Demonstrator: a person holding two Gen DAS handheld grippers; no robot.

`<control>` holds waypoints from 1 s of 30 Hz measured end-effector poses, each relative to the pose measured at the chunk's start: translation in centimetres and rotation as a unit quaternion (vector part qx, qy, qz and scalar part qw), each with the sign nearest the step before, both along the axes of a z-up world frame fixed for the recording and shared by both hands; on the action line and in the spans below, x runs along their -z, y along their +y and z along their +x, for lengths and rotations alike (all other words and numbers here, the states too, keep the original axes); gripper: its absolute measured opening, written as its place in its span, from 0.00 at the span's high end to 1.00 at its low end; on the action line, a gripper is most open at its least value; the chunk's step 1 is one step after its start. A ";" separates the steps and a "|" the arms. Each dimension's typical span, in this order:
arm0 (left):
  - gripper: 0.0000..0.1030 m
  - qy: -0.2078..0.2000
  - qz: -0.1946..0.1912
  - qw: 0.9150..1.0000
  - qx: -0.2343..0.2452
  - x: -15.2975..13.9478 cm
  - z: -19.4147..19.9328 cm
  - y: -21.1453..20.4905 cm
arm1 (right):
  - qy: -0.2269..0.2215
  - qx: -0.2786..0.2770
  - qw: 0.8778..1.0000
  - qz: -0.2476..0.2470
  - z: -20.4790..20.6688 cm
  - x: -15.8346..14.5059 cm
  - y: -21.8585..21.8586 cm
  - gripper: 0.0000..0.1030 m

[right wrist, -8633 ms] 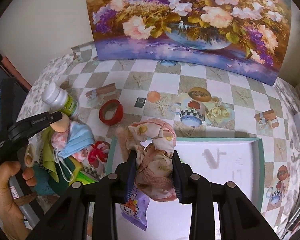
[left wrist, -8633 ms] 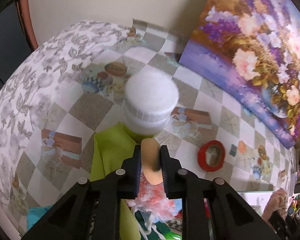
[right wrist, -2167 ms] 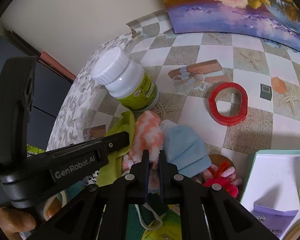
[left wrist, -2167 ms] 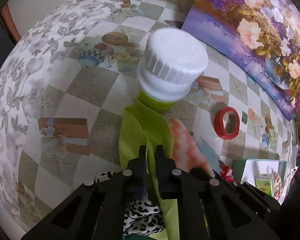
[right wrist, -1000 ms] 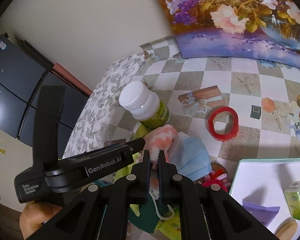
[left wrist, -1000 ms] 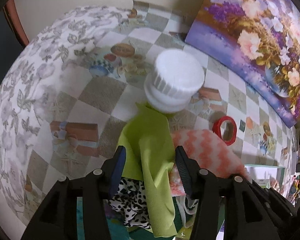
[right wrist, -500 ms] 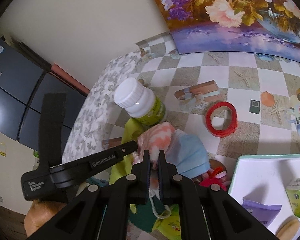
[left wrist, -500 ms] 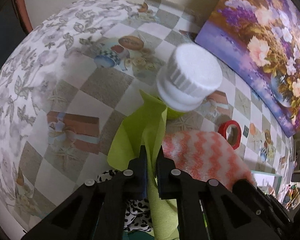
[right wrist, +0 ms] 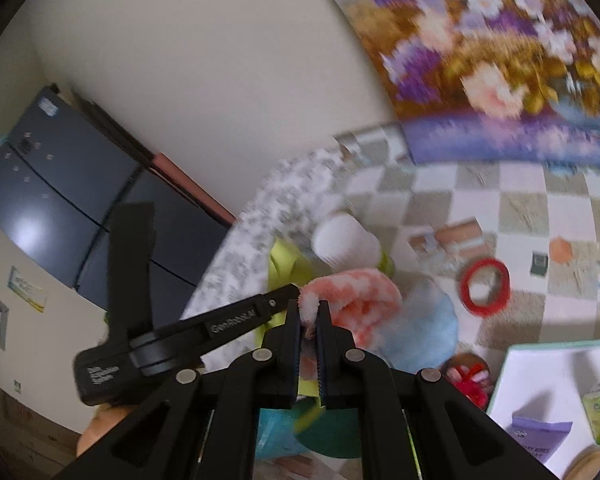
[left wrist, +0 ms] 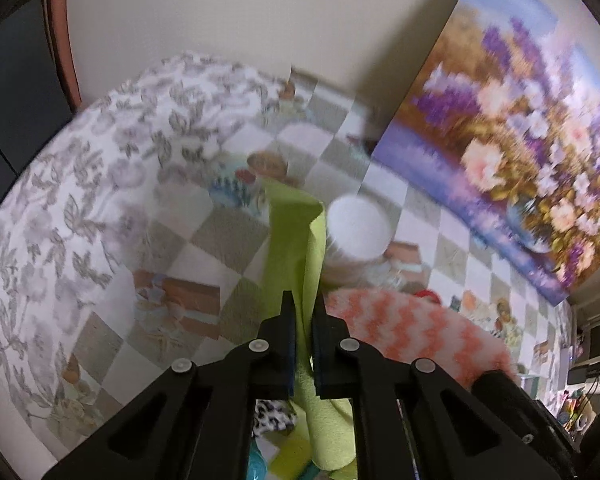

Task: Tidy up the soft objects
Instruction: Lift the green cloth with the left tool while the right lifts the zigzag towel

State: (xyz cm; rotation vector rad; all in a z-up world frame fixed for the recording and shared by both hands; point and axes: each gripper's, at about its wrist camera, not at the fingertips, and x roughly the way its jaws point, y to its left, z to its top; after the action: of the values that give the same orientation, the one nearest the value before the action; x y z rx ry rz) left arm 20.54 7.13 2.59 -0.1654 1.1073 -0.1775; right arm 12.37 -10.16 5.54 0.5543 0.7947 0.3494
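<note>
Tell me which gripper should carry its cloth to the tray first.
Probably the right gripper: it is shut on the orange-and-white cloth, and the tray lies on its side. The left gripper pinches the green cloth, farther from it.

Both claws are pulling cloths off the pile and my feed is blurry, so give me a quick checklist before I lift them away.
1. Left claw shut on the lime-green cloth: ok.
2. Right claw shut on the fluffy orange-and-white chevron cloth: ok.
3. Green cloth free of the white-capped bottle: cannot tell, it hangs against the bottle.
4. Light blue face mask free of the orange cloth: cannot tell, they overlap.
5. White tray has bare room: ok.
6. Sharp image: not ok, both views are blurred.
</note>
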 end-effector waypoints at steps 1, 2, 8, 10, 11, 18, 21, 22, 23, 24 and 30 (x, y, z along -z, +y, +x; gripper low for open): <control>0.94 -0.008 -0.002 1.000 -0.001 -0.7 -0.2 0.1 | -0.011 -0.001 1.000 -0.001 -0.3 -0.7 0.1 0.93; 0.94 -0.018 -0.004 1.000 -0.003 -1.5 -0.4 0.3 | -0.018 -0.002 1.000 -0.002 -0.5 -1.2 0.2 0.93; 0.94 -0.063 -0.016 0.998 -0.014 -5.2 -1.8 1.1 | -0.073 -0.002 0.997 -0.004 -2.5 -5.3 0.4 0.93; 0.94 -0.075 -0.017 0.997 -0.017 -6.2 -2.3 1.3 | -0.091 0.001 0.996 -0.007 -3.4 -6.7 0.2 0.93; 0.94 -0.082 -0.018 0.996 -0.018 -6.8 -2.6 1.4 | -0.099 0.002 0.995 -0.008 -3.8 -7.4 0.1 0.93; 0.94 -0.110 -0.022 0.994 -0.020 -9.1 -4.2 1.2 | -0.136 0.046 0.990 -0.015 -6.8 -10.9 -2.9 0.93; 0.94 -0.111 -0.023 0.993 -0.020 -9.4 -4.5 0.8 | -0.149 0.068 0.986 -0.013 -8.2 -12.1 -4.9 0.93; 0.94 -0.111 -0.023 0.993 -0.019 -9.4 -4.6 0.6 | -0.153 0.077 0.985 -0.013 -8.6 -12.5 -5.6 0.93; 0.94 -0.111 -0.023 0.993 -0.018 -9.5 -4.7 0.4 | -0.155 0.084 0.984 -0.013 -9.1 -12.8 -6.3 0.93; 0.94 -0.112 -0.020 0.993 -0.019 -9.5 -4.8 0.2 | -0.159 0.094 0.983 -0.013 -9.6 -13.1 -7.0 0.93; 0.94 -0.112 -0.015 0.993 -0.011 -9.7 -5.3 -1.3 | -0.166 0.146 0.975 -0.007 -12.3 -14.0 -11.8 0.93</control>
State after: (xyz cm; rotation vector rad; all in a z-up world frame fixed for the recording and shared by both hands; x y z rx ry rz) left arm 15.25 5.79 12.30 -0.1799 0.8788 -0.1877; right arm 0.12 -22.00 19.52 0.5717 0.3850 0.1568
